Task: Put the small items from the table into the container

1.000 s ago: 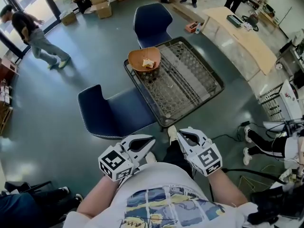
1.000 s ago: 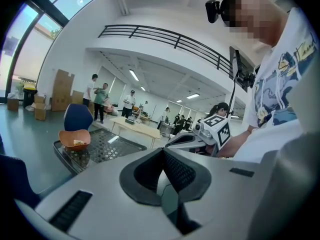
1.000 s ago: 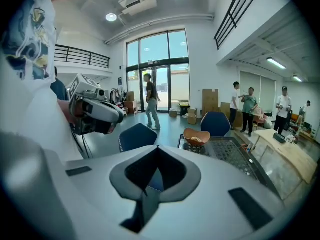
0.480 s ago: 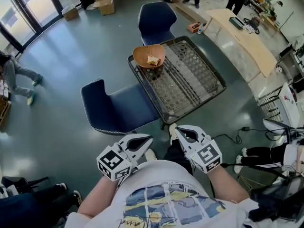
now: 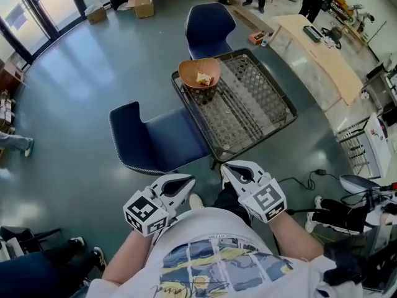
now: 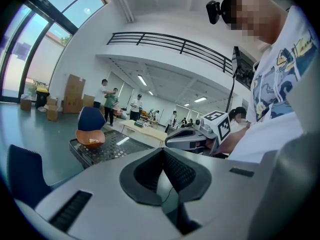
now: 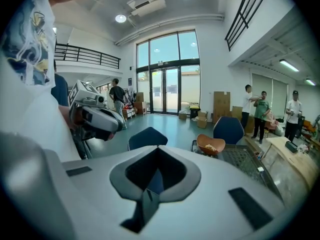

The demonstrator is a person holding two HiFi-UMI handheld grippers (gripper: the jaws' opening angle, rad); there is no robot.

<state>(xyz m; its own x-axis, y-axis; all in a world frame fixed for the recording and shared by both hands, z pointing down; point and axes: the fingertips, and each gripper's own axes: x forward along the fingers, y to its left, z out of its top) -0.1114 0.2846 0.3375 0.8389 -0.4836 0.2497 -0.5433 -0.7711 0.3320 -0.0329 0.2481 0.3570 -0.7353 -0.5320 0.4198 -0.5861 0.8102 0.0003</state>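
Note:
An orange bowl (image 5: 200,72) with small pale items in it stands at the far left corner of the black mesh table (image 5: 260,113). Both grippers hang close to my body, well short of the table. The left gripper (image 5: 186,180) is shut and empty. The right gripper (image 5: 228,169) is shut and empty too. In the left gripper view the jaws (image 6: 162,151) meet, with the bowl (image 6: 90,138) far ahead. In the right gripper view the jaws (image 7: 157,148) meet, and the bowl (image 7: 211,145) and a small pale item (image 7: 259,169) show on the table (image 7: 240,159).
A blue chair (image 5: 155,138) stands at the table's left side and another (image 5: 209,27) beyond it. A light wooden counter (image 5: 316,42) runs at the right. Cardboard boxes (image 5: 139,5) and several people are at the back. Cables (image 5: 304,180) lie on the floor at the right.
Both grippers have drifted slightly in the picture and stay shut. The table and chairs have shifted a little right. The person walking at the left has almost left the picture.

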